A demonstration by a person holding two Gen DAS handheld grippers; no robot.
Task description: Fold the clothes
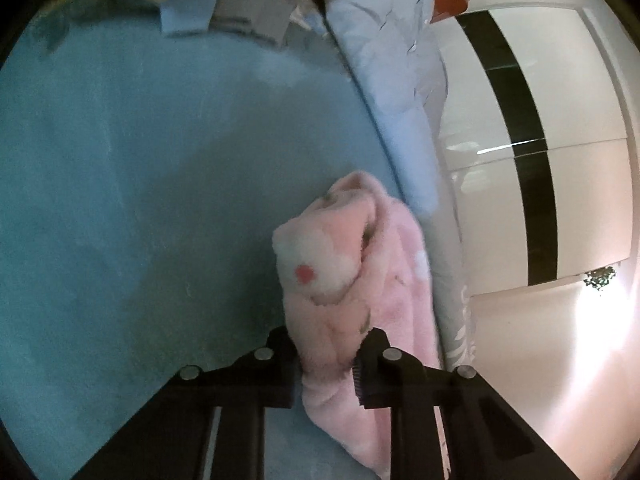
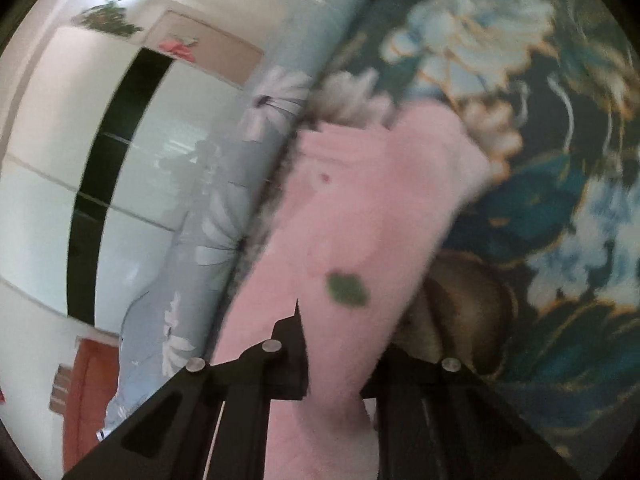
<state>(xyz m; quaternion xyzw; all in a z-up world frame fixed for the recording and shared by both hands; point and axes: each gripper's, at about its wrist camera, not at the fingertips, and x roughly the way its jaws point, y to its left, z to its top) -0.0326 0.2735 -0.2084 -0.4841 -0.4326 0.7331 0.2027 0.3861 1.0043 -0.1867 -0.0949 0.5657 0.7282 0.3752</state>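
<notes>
A pink fleece garment [image 1: 352,280] with white and red spots hangs bunched between the fingers of my left gripper [image 1: 326,360], which is shut on it above the blue bed sheet [image 1: 140,180]. In the right wrist view the same pink garment [image 2: 360,220], with a green leaf mark, runs through my right gripper [image 2: 336,364], which is shut on it. The right finger of that gripper is partly hidden by the cloth.
A pale blue flowered quilt [image 1: 400,80] lies along the bed edge, also in the right wrist view [image 2: 224,200]. A dark teal flowered blanket [image 2: 540,160] lies under the garment. White wardrobe doors with a black stripe [image 1: 520,140] stand beyond. Folded clothes [image 1: 224,8] lie at the far end.
</notes>
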